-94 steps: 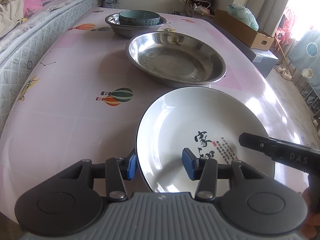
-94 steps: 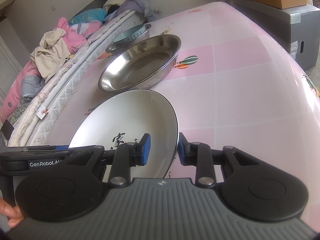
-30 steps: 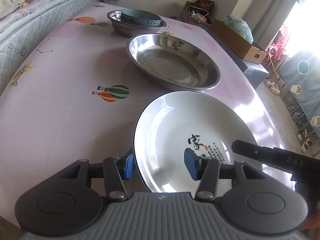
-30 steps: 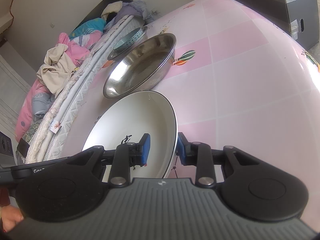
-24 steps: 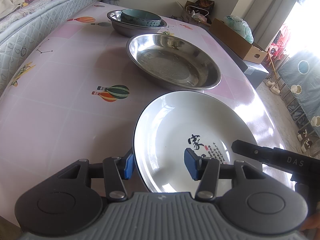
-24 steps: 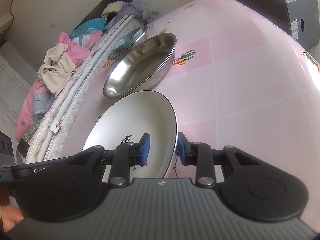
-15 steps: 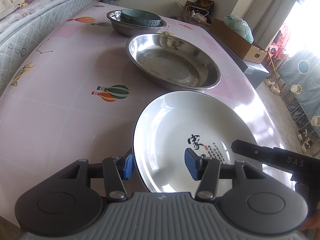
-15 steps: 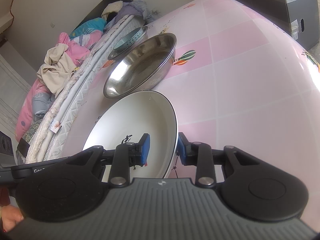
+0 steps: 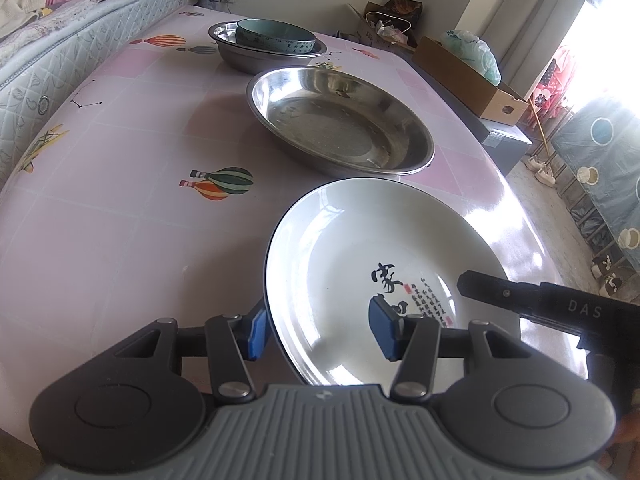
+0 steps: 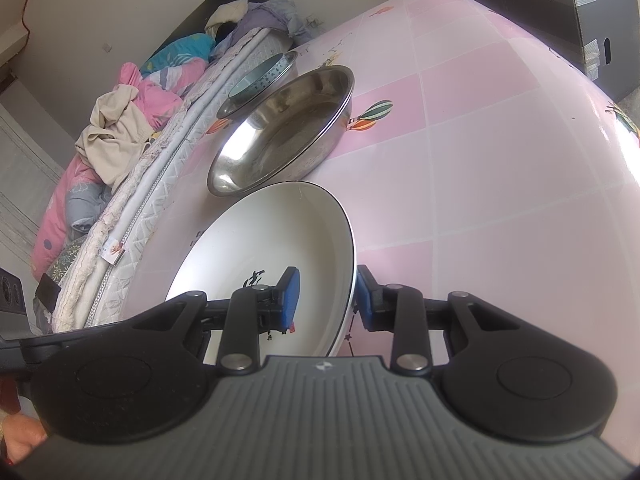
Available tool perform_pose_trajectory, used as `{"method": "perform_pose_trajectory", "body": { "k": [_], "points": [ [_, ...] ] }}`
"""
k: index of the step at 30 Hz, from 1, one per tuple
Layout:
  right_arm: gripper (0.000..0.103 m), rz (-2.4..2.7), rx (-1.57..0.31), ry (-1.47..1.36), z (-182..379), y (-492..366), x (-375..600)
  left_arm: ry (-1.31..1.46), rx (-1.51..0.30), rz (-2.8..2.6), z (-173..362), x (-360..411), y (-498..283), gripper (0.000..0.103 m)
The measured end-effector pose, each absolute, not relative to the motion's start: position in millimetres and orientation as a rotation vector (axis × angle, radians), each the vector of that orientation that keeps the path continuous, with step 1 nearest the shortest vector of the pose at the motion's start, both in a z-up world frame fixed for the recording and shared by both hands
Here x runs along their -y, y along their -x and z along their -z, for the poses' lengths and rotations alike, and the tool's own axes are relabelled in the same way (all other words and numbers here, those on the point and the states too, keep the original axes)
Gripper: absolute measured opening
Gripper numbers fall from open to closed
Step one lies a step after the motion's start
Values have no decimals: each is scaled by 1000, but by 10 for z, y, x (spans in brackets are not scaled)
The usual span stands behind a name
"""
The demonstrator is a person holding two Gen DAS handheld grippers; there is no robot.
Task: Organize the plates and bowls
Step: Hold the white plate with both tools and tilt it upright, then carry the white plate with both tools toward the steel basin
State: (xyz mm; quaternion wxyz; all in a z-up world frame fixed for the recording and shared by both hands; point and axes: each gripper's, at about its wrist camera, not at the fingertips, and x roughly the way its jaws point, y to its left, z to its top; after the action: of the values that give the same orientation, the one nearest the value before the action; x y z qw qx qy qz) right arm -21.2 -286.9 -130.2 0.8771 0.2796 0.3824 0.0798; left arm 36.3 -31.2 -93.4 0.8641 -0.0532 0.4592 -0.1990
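Observation:
A white plate [image 9: 360,240] with a dark rim and black characters is held between both grippers, just in front of a wide steel pan [image 9: 340,120]. My left gripper [image 9: 320,329] is shut on the plate's near-left rim, one blue pad outside and one on the inner wall. My right gripper [image 10: 327,299] is shut on the opposite rim of the plate [image 10: 272,240], which tilts in that view. Its black body [image 9: 520,300] shows at the right of the left wrist view. Farther back a teal bowl [image 9: 276,36] sits inside a steel bowl [image 9: 240,56].
The pink tiled table [image 9: 120,220] with balloon prints runs along a quilted mattress [image 9: 60,52] heaped with clothes [image 10: 120,128]. Off the far side are a cardboard box [image 9: 468,76] and a grey box [image 10: 600,20]. The table drops off just right of the plate.
About three seconds ago both views sat differently against the table, with the plate unchanged between the pads. Over the last second nothing has moved.

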Motion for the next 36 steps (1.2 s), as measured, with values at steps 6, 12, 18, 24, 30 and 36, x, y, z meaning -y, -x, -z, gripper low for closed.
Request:
{"method": "perform_pose_trajectory", "body": {
  "k": [6,12,18,24,30,36],
  "points": [
    [28,-163,-805,-516,1260,210,2831,20,-922,394,952,367,-303,38],
    [25,-122,-790,-346,1207,247,2654,27,-907,377,953,346,-297,34],
    [22,-96,-787,-295,1178,283,2655,50,-902,415,935,333,-261,34],
    [20,-91,-783,-287,1184,308,2714,17,-899,422,974,375,-292,31],
    [21,-91,-775,-284,1186,315,2700,9,-902,425,977,396,-336,33],
    [25,-90,-760,-275,1210,310,2681,19,-889,416,989,406,-350,34]
  ]
}}
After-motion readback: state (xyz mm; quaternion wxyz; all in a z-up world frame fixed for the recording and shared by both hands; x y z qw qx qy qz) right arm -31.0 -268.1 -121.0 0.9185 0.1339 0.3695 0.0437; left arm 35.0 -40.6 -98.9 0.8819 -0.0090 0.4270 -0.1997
